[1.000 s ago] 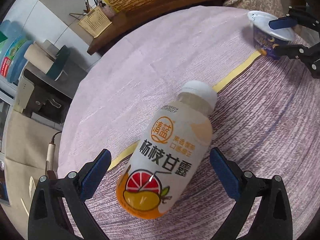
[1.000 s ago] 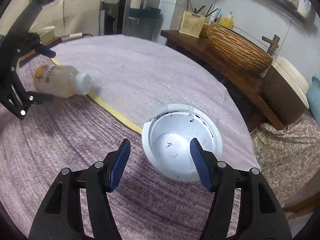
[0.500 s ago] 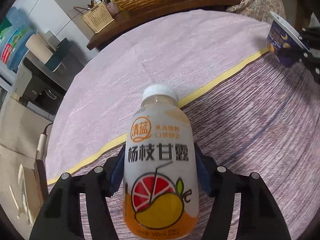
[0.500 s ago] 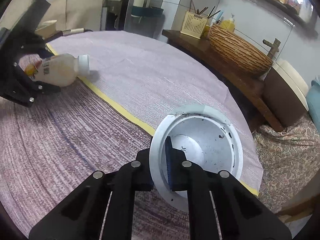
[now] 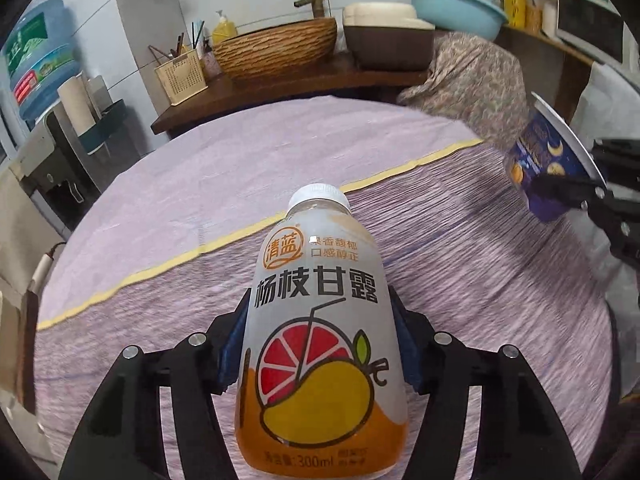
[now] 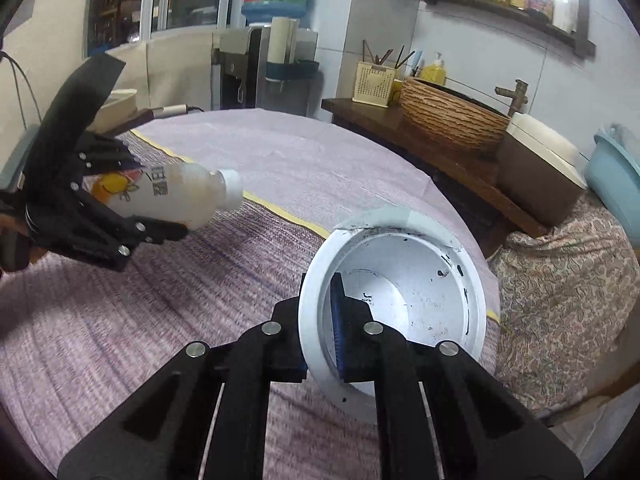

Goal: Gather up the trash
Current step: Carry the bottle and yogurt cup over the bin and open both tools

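Note:
A plastic drink bottle point(image 5: 320, 320) with a white cap and a fruit label is held off the round table, my left gripper point(image 5: 318, 340) shut on its body. In the right wrist view that bottle point(image 6: 168, 196) hangs at the left in the left gripper point(image 6: 120, 216). An empty white cup point(image 6: 404, 292) with a dark blue starry outside is tilted above the table; my right gripper point(image 6: 328, 320) is shut on its rim, one pad inside and one outside. In the left wrist view the cup point(image 5: 548, 164) and right gripper point(image 5: 576, 192) are at the right edge.
The round table point(image 5: 200, 184) wears a lilac cloth with a yellow stripe. Behind it stands a wooden counter point(image 5: 280, 84) with a woven basin, a cream utensil basket point(image 5: 180, 76) and a brown box. A floral-covered seat point(image 6: 568, 280) is at the right, a water dispenser point(image 6: 256, 64) at the back.
Both grippers closed, the left on the lying bottle and the right on the cup's rim. Both then lifted their loads off the cloth and tilted upward, so more of the room shows.

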`<state>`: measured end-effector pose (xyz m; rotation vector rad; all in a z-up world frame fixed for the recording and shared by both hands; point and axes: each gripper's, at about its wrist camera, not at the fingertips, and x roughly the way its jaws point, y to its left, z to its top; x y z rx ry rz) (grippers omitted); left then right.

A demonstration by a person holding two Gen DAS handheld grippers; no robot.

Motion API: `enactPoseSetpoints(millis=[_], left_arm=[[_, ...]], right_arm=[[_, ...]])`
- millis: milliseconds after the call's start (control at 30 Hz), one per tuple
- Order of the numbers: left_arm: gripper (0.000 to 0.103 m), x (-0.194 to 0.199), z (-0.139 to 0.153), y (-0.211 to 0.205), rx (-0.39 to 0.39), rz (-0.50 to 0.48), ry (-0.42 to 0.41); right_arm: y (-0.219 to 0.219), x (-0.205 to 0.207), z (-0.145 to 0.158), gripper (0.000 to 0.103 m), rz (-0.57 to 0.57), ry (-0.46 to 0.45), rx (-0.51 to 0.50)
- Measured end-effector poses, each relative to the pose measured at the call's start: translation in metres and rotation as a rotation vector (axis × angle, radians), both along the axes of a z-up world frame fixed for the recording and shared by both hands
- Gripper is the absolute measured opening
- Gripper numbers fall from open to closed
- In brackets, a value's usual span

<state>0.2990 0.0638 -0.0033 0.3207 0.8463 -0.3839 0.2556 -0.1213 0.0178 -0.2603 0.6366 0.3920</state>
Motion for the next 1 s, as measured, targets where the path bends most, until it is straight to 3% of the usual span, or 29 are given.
enactPoseSetpoints(millis=[333, 567, 833, 1000], left_arm=[[0.061, -0.048, 0.011, -0.066, -0.170, -0.039, -0.046], [0.061, -0.072, 0.012, -0.119, -0.228, -0.100, -0.058], [0.061, -0.091, 0.002, -0.174, -0.248, -0.153, -0.047], [0.061, -0.094, -0.007, -0.205, -0.268, -0.187, -0.014]], right_arm=[[-0.067, -0.063, -0.007, 0.010, -0.085, -0.012, 0.092], [-0.129, -0.098, -0.028, 0.010, -0.196, 0.009, 0.139], [-0.179, -0.108, -0.079, 0.010, -0.296, 0.111, 0.158], [-0.202, -0.095, -0.132, 0.010, -0.355, 0.215, 0.191]])
